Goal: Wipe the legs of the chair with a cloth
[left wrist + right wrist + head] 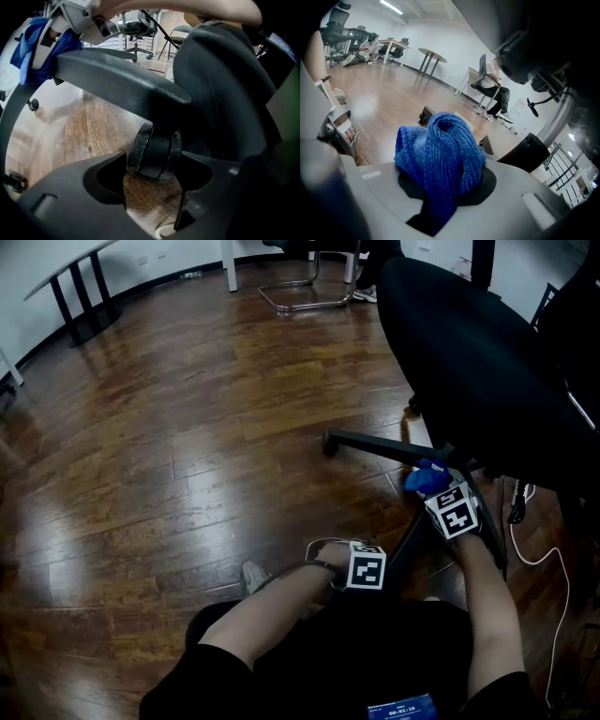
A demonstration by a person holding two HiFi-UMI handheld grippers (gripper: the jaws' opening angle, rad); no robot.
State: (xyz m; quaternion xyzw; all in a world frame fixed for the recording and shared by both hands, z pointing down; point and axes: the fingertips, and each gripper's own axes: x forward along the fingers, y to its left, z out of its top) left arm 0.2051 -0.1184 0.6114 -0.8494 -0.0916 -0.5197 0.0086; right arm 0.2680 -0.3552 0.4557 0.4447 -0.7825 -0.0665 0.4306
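While the right tool (444, 182) is clamped on a bunched-up blue cloth (440, 150), that cloth sits just below the front edge of the chair seat (469, 362), up against the spot where the legs come together. The cloth is a wad, so it has no real long axis. One thick fold loops over the top and a tail hangs down between the jaws toward the camera.

One leg (117, 86) runs from under the seat out toward the person, sloping down to its wheel (154, 151). The left tool (153, 162) has its jaws partway apart with that wheel between them, and it looks like they're squeezing it from both sides. A second leg (380, 446) sticks out sideways from under the seat, lying nearly flat over the wooden floor (187, 427), with its wheel at the far tip.

Not much to read anywhere. The marker cubes (367, 567) only have black-and-white square patterns, and the little blue screen (403, 706) well below the seat has digits too small to make out.

The seat covers the middle of the base and is cut off at the picture's edge. The left tool is mostly hidden behind the forearm from above. A white cable (553, 568) trails on the floor below the seat.
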